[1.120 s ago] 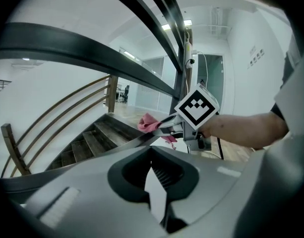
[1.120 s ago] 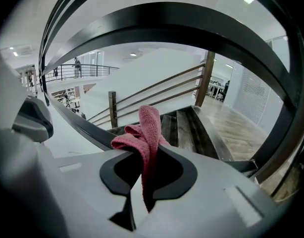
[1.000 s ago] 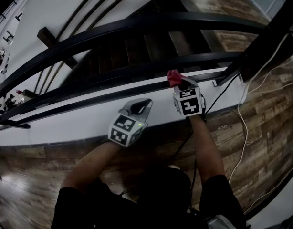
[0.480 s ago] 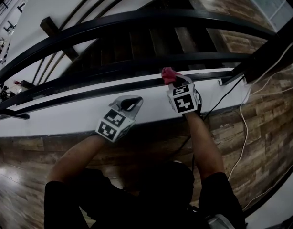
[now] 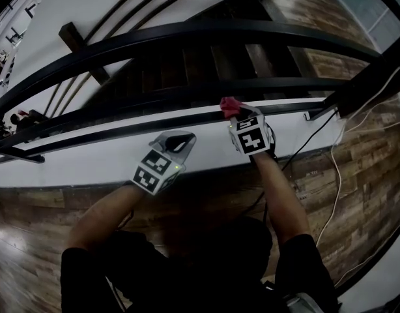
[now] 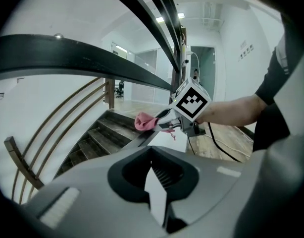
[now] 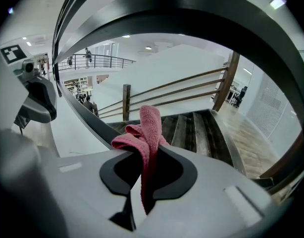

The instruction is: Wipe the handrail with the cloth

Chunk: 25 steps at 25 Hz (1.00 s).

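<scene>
The pink cloth (image 5: 228, 104) is bunched in my right gripper (image 5: 236, 115), which is shut on it. In the head view the cloth rests against the thin black lower rail (image 5: 154, 124) that runs over the white ledge. The wide black handrail (image 5: 206, 34) arcs above, apart from the cloth. In the right gripper view the cloth (image 7: 148, 128) sticks up between the jaws of that gripper (image 7: 143, 175), under the handrail (image 7: 191, 14). My left gripper (image 5: 179, 138) hovers over the ledge to the left, shut on nothing (image 6: 154, 182). From there I see the cloth (image 6: 143, 122).
Dark wooden stairs (image 5: 187, 64) drop away beyond the rails. A black post (image 5: 363, 77) stands at the right. A white cable (image 5: 333, 175) and a black cable (image 5: 298, 152) trail over the wooden floor (image 5: 369, 162). The white ledge (image 5: 89, 158) runs leftward.
Both grippers have shifted a little to the left along the ledge since a second ago, the right one carrying the cloth along the lower rail. Little has moved in the last half second.
</scene>
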Tool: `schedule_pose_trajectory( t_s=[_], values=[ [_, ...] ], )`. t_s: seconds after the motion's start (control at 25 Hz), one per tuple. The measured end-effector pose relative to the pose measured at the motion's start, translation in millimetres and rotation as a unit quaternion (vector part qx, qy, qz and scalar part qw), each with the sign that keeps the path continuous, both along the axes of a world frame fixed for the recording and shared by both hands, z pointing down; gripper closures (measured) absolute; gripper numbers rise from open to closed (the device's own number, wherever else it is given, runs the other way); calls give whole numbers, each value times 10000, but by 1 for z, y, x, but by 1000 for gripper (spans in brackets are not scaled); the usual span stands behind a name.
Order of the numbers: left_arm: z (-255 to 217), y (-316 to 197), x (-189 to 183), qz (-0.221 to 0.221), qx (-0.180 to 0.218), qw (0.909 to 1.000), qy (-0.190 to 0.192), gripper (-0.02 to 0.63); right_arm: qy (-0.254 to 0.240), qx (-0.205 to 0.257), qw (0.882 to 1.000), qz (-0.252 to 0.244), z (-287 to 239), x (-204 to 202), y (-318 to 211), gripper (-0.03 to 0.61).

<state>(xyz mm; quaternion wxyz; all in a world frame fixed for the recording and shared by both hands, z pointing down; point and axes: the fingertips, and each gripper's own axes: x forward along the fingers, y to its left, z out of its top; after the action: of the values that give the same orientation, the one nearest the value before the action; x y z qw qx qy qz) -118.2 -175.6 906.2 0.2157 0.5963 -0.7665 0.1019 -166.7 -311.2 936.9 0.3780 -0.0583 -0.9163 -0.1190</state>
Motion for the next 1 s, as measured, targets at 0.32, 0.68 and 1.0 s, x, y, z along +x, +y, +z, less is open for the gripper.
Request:
schedule_pose_trajectory(
  t_s=[0.32,0.68,1.0],
  values=[
    [-5,41,-8,80,94,9998,178,614,141,249,9995,-166,3,-7,42,529],
    [-1,91,-31,-68,194,9993,326,614,265,380,9989,-12,3,-17,79,529],
    [9,113,-36,-28,180,9996,206,614,450,841,9950,-310,8,-22,122,529]
  ],
)
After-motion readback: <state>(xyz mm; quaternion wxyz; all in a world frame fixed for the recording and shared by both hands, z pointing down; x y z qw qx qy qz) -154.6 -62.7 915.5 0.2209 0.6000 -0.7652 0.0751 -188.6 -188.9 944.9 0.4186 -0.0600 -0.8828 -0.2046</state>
